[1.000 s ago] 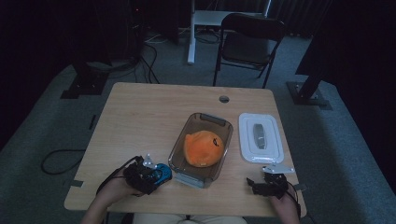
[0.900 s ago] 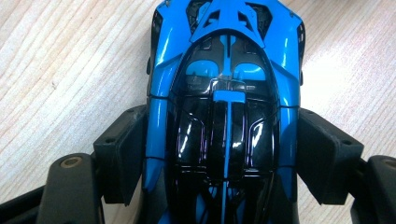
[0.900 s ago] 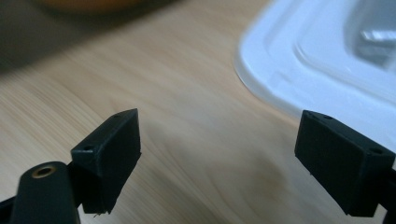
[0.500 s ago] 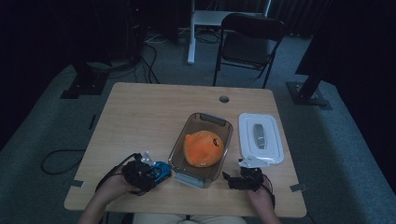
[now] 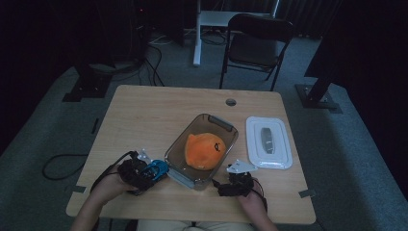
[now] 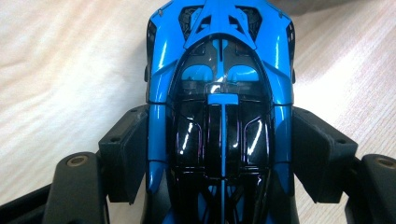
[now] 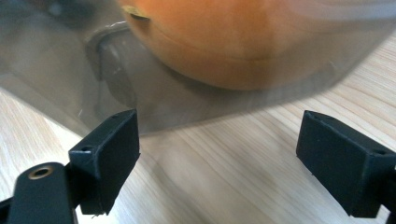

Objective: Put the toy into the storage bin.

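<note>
Presently the left hand-held gripper (image 5: 153, 171) is holding a blue toy car (image 6: 219, 107) between its jaws, roughly half open, with both black pads pressing on the car's flanks. In the left gripper view the car is lying lengthwise between the pads, its blue nose pointing away from the hand and its dark glazed cabin sitting right at the pads. In the high view the car (image 5: 156, 168) is sitting at the tip of this hand-held gripper, just beside the near left corner of a clear container (image 5: 179, 160), low over the table (image 5: 144, 115); whether its wheels are touching the table I cannot tell.

The right hand-held gripper (image 5: 224, 186) is standing wide open with nothing between its jaws. It is pointing at the near end of the clear container (image 7: 154, 100), which lies just ahead of its pads and apart from them. Inside that container, beyond the right hand-held gripper's tips, an orange plush toy (image 5: 205, 150) is resting; its orange bulk (image 7: 252, 42) is showing through the clear wall. A white lid (image 5: 268, 142) is lying flat on the table ahead of the right hand-held gripper and to its outer side, just beside the container.
</note>
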{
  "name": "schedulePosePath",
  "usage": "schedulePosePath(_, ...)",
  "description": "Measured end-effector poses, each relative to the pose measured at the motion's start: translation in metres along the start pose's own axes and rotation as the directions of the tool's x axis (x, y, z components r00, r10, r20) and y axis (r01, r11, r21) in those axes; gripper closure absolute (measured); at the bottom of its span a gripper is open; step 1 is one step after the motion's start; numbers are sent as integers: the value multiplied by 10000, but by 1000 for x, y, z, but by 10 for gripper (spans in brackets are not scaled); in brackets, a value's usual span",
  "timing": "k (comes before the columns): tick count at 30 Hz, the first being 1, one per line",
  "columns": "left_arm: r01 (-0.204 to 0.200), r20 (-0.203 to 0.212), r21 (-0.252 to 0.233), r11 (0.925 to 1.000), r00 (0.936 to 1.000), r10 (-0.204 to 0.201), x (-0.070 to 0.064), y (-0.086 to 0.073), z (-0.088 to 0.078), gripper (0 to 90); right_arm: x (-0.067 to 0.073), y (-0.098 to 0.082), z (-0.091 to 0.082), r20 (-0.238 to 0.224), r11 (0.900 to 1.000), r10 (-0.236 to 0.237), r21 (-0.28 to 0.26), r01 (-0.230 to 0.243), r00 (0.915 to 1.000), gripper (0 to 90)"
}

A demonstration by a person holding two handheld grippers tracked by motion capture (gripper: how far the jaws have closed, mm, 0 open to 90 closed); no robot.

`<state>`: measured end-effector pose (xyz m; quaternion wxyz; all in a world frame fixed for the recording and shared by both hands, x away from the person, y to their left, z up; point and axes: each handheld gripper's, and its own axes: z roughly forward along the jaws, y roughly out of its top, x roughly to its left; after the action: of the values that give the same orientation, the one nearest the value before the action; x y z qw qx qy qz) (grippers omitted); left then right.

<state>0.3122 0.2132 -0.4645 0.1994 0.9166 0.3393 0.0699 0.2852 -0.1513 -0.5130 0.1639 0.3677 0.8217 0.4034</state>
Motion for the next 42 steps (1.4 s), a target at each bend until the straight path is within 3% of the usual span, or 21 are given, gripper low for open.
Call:
schedulePosePath(5,195,-190,-65,9998,9996,-197,16,1,-16,289,17,14,19,97,9997,-139,205,137,9999,122)
schedulePosePath(9,303,-270,-188,9994,9992,-308,24,2,-27,289,20,15,21,209,9990,-389,229,384,9990,122)
schedulePosePath(11,306,-506,-258,9992,9982,-319,28,4,-37,289,15,11,17,156,9994,-245,246,241,9996,123)
schedulePosePath(14,316,-706,-393,9987,9969,-343,31,7,-49,289,9,5,11,458,9991,-221,363,205,9987,123)
schedulePosePath(19,321,-817,-562,9979,9960,-366,34,13,-63,289,0,-3,3,639,9995,-39,300,20,9980,122)
schedulePosePath(21,585,-881,-737,9956,9940,-649,35,18,-73,289,-5,-8,-1,768,9994,-118,326,93,9970,123)
schedulePosePath(29,264,-1241,-938,9952,9915,-380,32,37,-90,289,-8,-16,-3,898,9982,-245,571,194,9957,123)
schedulePosePath(36,-95,-1186,-1075,9942,9929,-33,26,63,-99,289,-7,-16,-1,837,9973,-343,678,287,9959,123)
schedulePosePath(42,-151,-1125,-1162,9931,9936,20,19,86,-101,289,-8,-16,-1,836,9977,-235,659,180,9962,123)
